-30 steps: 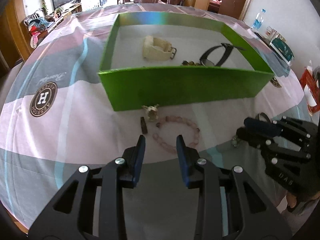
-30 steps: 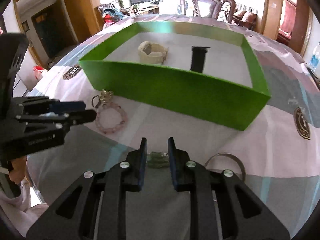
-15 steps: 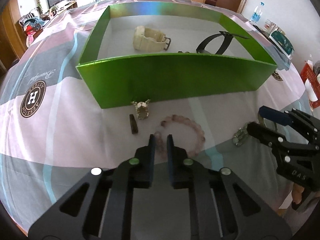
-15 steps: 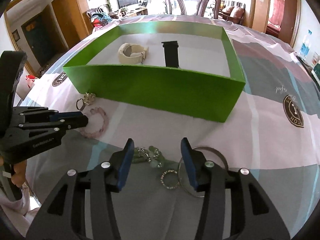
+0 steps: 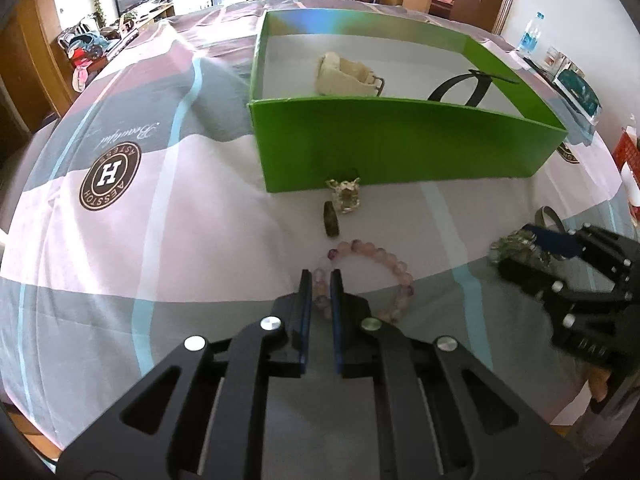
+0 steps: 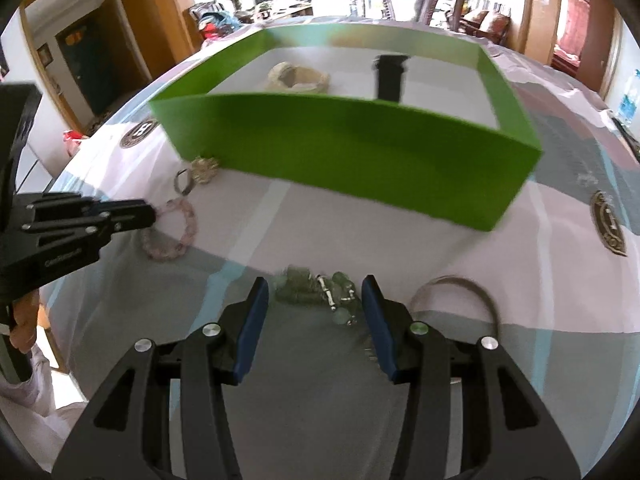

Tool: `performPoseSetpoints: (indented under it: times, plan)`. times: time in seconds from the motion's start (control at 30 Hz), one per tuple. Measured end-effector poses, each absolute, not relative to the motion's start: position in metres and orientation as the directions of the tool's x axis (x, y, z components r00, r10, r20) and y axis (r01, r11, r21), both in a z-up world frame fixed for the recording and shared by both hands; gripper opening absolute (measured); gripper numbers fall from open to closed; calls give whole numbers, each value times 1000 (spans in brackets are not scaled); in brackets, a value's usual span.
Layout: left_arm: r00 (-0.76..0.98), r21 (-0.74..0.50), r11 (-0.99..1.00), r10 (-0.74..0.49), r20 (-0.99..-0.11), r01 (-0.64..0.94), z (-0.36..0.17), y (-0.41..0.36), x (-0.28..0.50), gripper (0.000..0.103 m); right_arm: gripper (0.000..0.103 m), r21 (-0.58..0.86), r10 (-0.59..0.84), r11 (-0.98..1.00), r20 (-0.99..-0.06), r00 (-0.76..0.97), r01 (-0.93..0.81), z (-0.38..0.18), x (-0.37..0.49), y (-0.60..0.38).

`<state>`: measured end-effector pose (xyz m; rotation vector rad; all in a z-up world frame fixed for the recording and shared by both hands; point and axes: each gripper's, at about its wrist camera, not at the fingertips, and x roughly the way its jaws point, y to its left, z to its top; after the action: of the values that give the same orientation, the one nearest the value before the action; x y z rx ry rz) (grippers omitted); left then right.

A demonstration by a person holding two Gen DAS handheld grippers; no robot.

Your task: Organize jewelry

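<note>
A pink bead bracelet [image 5: 394, 268] lies on the tablecloth in front of the green box [image 5: 400, 148]. My left gripper [image 5: 320, 280] is shut on its near-left beads; in the right wrist view the left gripper [image 6: 146, 214] reaches the pink bracelet [image 6: 188, 224] from the left. My right gripper [image 6: 313, 292] stands open, with a green bead piece [image 6: 316, 288] lying loose between its fingers. The left wrist view has the right gripper [image 5: 532, 254] at the right edge. Inside the box are a cream watch [image 5: 344, 76] and a black strap [image 5: 464, 88].
A silver ornament ring [image 5: 346, 196] and a dark ring [image 5: 331, 220] lie just before the box's front wall. A thin metal bangle [image 6: 456, 292] rests right of the green beads. A water bottle [image 5: 528, 36] and a red crate [image 5: 628, 152] stand far right.
The left gripper went forward and closed on the pink bracelet. The right gripper's jaws spread apart around the green beads, which they had been nearly closed on.
</note>
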<state>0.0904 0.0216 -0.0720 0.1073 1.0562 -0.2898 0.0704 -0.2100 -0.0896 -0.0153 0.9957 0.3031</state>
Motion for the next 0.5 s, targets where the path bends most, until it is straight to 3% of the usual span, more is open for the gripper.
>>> performPoseSetpoints:
  times: [0.43, 0.5]
  plan:
    - [457, -49, 953, -188, -870, 299, -74, 17, 87, 14, 47, 103, 217, 965, -828, 518, -240, -91, 73, -209]
    - [452, -50, 951, -190, -872, 304, -76, 15, 87, 14, 36, 108, 222, 964, -826, 519, -242, -92, 73, -208]
